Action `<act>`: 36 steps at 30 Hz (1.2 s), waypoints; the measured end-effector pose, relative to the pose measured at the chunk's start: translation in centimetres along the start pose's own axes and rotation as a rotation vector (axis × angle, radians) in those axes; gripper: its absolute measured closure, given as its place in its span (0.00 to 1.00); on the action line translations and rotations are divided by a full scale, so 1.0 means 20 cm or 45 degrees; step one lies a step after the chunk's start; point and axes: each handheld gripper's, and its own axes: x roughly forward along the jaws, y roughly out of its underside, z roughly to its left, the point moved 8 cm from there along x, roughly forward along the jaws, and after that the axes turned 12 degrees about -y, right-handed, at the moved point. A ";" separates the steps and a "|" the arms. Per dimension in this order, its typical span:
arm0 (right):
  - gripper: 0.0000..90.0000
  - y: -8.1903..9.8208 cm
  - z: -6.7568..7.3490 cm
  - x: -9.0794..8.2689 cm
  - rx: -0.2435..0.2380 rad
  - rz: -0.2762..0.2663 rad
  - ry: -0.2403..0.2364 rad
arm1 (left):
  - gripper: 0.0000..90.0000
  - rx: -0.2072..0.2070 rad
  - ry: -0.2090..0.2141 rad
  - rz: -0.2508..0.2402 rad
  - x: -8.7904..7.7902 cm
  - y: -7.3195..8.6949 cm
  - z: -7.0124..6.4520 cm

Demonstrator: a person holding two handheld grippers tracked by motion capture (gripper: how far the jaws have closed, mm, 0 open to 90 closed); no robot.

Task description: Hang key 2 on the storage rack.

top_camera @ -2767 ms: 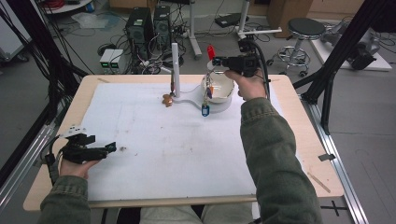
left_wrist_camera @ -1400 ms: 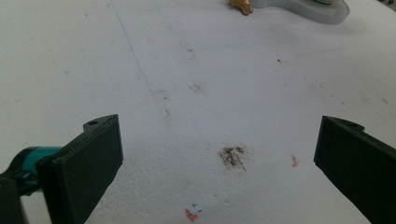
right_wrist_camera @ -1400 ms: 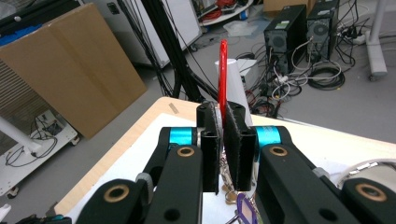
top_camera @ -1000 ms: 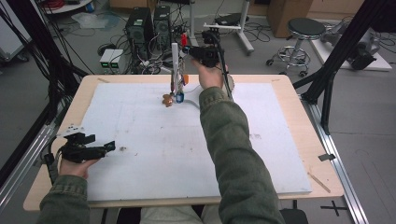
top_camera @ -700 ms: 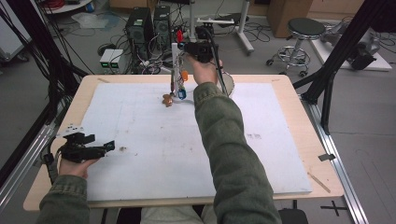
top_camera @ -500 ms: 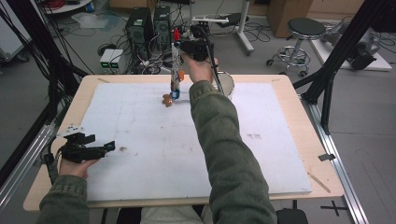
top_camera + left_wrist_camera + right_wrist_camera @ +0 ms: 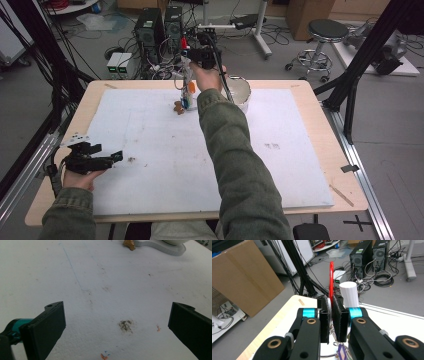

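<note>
My right gripper (image 7: pixel 331 305) is shut on a thin red clip (image 7: pixel 331 277) that stands edge-on between its pads. A metal ring and a purple tag (image 7: pixel 342 350) hang below it. In the high view the right gripper (image 7: pixel 192 52) is held high at the far side of the table, beside the top of a white upright post (image 7: pixel 186 80). Orange (image 7: pixel 191 87) and blue (image 7: pixel 187 104) tags dangle along the post. My left gripper (image 7: pixel 107 157) rests low at the table's front left, its jaws wide open over the bare white cover, nothing between them (image 7: pixel 117 315).
A small brown figure (image 7: pixel 178 107) lies by the foot of the post. A metal bowl (image 7: pixel 239 90) sits on the stand's white base (image 7: pixel 160 246), right of my right arm. Computers and cables crowd the floor beyond the far edge. A dark stain (image 7: pixel 125 325) marks the cover.
My right gripper has carried the red clip and its tags left from over the bowl to the post, creeping further left in the last second. The left gripper has not moved.
</note>
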 end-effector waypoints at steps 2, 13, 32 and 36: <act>0.95 0.01 -0.01 0.00 0.013 0.007 0.008 | 0.02 -0.001 0.002 -0.001 0.00 0.00 0.00; 0.56 0.03 -0.05 -0.05 0.093 0.020 -0.032 | 0.02 0.000 -0.001 0.000 0.00 0.00 0.00; 0.01 0.21 -0.17 -0.14 0.015 0.212 0.080 | 0.02 0.009 -0.001 0.004 0.00 0.00 -0.01; 0.01 0.24 -0.20 -0.17 0.002 0.225 0.103 | 0.02 0.005 -0.003 0.006 0.00 0.00 -0.01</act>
